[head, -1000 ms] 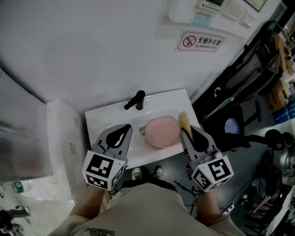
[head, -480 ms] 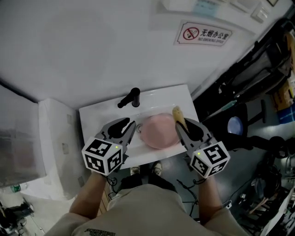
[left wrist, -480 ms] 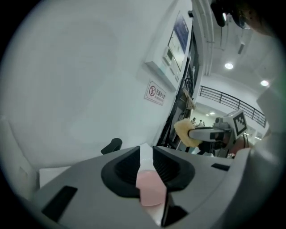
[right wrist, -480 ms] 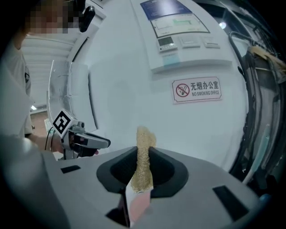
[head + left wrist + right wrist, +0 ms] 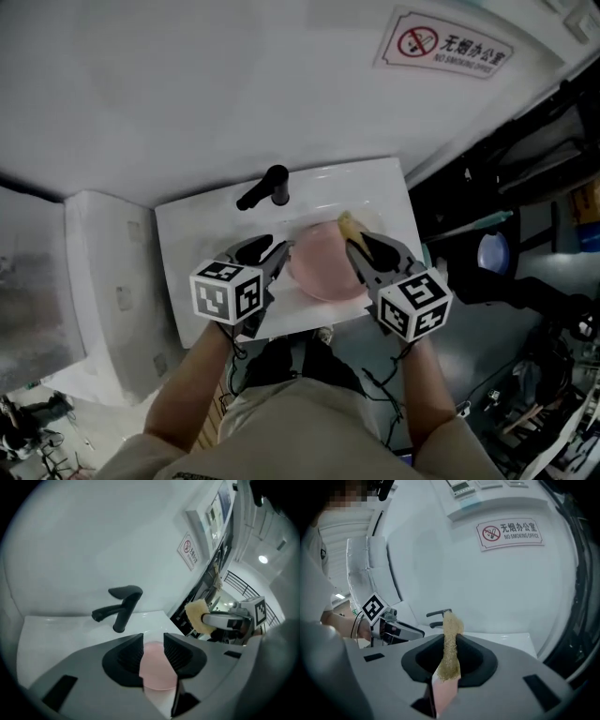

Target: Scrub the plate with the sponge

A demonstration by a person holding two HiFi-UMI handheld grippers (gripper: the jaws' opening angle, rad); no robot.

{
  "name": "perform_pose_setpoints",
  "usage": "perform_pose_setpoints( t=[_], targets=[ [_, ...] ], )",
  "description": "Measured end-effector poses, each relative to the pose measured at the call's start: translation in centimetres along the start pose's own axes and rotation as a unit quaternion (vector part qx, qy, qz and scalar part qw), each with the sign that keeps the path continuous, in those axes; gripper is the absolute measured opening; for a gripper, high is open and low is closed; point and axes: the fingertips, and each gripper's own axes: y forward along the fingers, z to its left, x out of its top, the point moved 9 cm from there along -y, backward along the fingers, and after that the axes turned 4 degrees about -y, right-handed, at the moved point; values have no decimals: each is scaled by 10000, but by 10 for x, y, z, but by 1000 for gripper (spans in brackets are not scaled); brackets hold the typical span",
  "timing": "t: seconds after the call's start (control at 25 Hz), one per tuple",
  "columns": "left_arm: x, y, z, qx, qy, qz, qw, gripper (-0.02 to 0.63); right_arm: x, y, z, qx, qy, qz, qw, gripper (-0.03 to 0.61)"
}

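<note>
Opening from shut, your left tool (image 5: 272, 251) spreads at the 9 o'clock rim of the round pink plate (image 5: 323, 270) in the white sink (image 5: 192, 234). Your right tool (image 5: 353, 242), clamped on the yellow fibrous sponge (image 5: 347, 223), has moved in at 1 o'clock, so scrubbing looks close.

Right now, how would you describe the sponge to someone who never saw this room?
Find the white sink, with a black tap at its back and a pink plate in its basin. At the plate's right edge the right gripper has its jaws shut on the sponge: the only yellowish, rough thing there.
</note>
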Motion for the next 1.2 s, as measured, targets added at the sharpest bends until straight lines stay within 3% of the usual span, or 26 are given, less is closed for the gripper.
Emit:
perform_pose_setpoints(
  t=[0.44,0.72,1.04,1.2],
  targets=[
    [-72,75,49,24,-722,1172,9905,156,-68,69,-18,428,-15,967,9944,78],
    [-122,112,73,-169,-1456,1951,9698,196,-109,103,-16,748,-132,1595,9843,78],
    [-149,133,82,-464,-1967,2154,9554,192,-140,122,-15,996,-201,2026,9740,78],
    [-160,141,88,-567,-2256,2239,9465,121,-151,131,-13,1131,-212,2163,9695,78]
  ],
)
